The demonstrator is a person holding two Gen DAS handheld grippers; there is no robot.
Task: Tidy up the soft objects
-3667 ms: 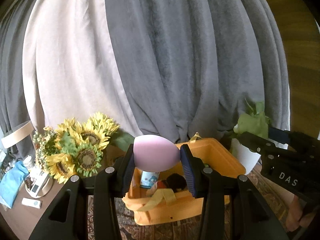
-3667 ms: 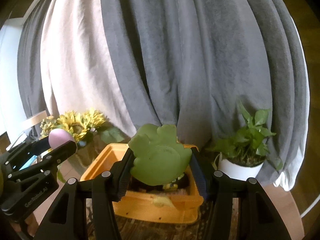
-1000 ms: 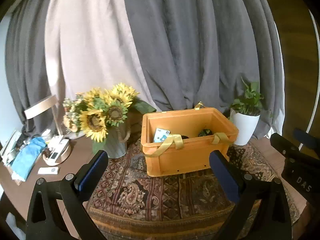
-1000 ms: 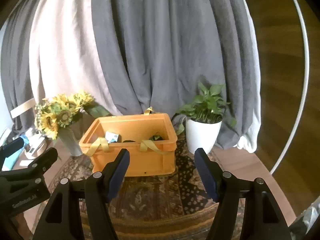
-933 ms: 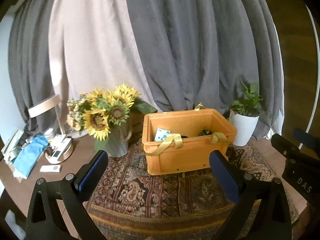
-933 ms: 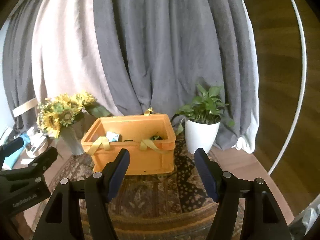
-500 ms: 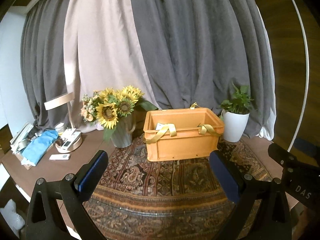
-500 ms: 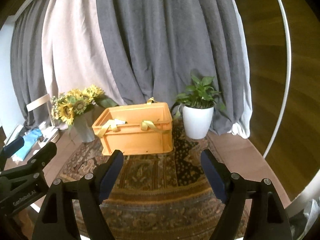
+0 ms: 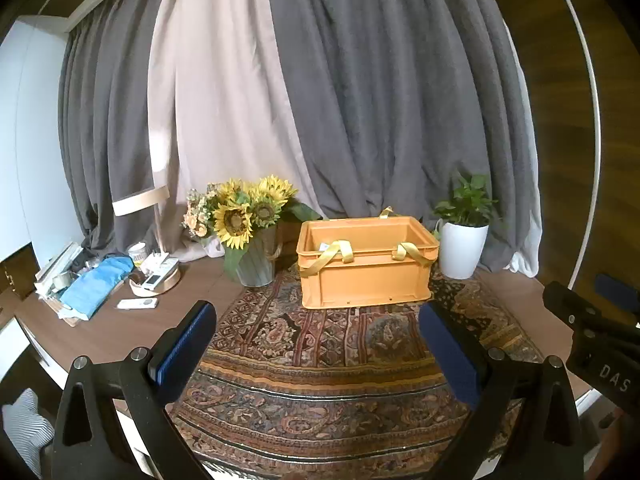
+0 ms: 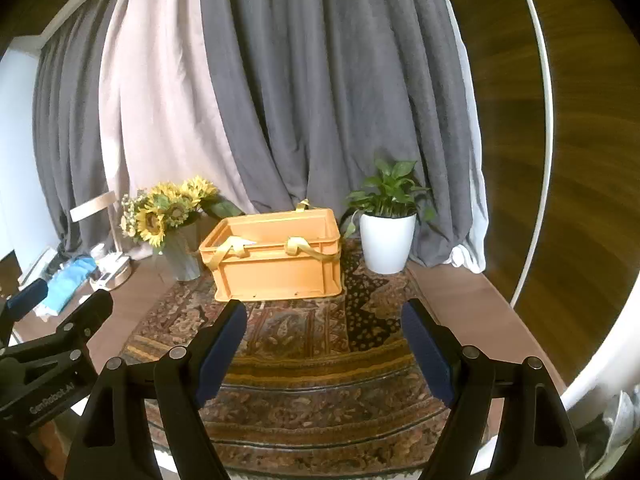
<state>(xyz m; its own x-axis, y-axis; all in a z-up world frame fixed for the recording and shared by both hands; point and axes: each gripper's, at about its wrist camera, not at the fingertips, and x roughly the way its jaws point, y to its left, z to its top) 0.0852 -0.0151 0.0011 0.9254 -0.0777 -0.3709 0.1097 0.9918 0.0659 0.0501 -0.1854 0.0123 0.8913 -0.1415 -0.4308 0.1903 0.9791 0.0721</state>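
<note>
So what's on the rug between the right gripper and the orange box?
Nothing. In the right wrist view, only bare patterned rug lies between the open right gripper and the orange box.

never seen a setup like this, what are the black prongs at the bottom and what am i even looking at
Nothing here is a robot arm: a person holds a two-finger gripper in each hand, and each carries a wide-angle camera looking out along its fingers. One picture comes from the left gripper, the other from the right gripper. The black prongs with blue pads are those fingers. Both grippers are open and hold nothing; the right one's jaws have just been opening. Ahead, on a patterned rug, stands an orange crate with yellow straps, between a vase of sunflowers and a potted plant. Grey and pale curtains hang behind.
</note>
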